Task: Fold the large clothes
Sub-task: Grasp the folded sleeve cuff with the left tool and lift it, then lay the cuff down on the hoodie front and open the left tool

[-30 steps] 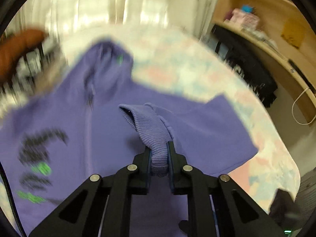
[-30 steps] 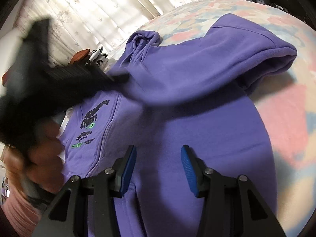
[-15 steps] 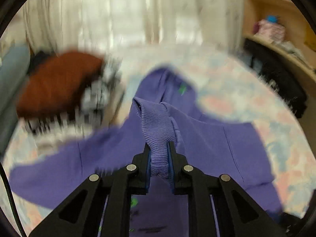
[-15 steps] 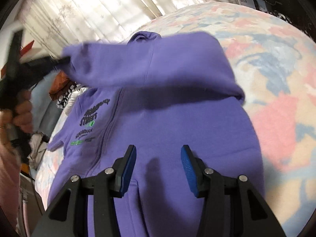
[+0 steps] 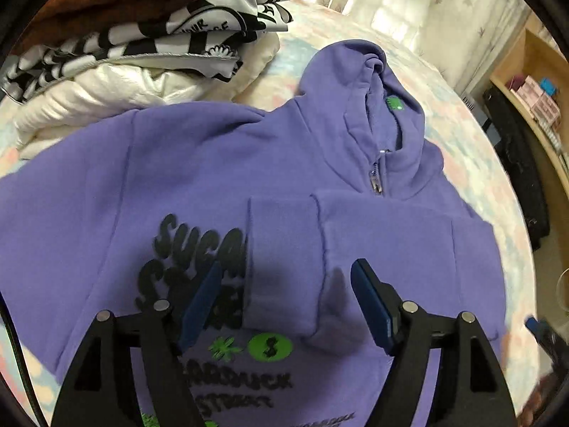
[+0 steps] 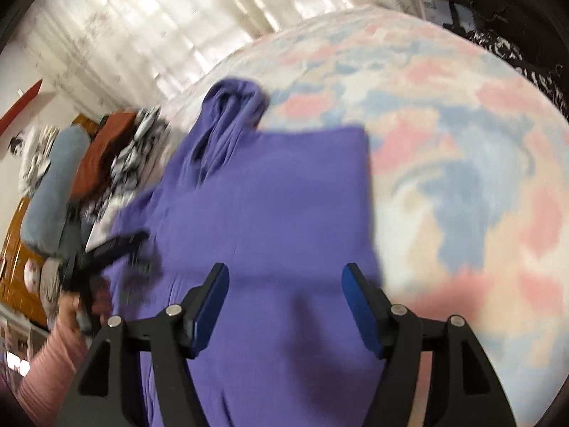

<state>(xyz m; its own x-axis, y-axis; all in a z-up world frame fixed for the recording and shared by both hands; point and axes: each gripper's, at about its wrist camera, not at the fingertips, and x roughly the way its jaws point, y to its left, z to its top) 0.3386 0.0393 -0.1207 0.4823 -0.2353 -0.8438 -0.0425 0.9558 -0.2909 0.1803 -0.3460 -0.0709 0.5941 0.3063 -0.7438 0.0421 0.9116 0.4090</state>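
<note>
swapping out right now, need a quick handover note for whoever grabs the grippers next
Left gripper: jaws open, empty, hovering over the sleeve cuff now lying across the chest print.
Right gripper: jaws open, empty, above the hoodie's lower body.
Purple hoodie lies front up on the pastel bedspread, zipped, hood flat toward the curtain. A pile of other clothes sits beside its shoulder.
Done: one sleeve folded in over the front.
Left: the other sleeve, which looks still spread out, then fold the body and hood.
</note>
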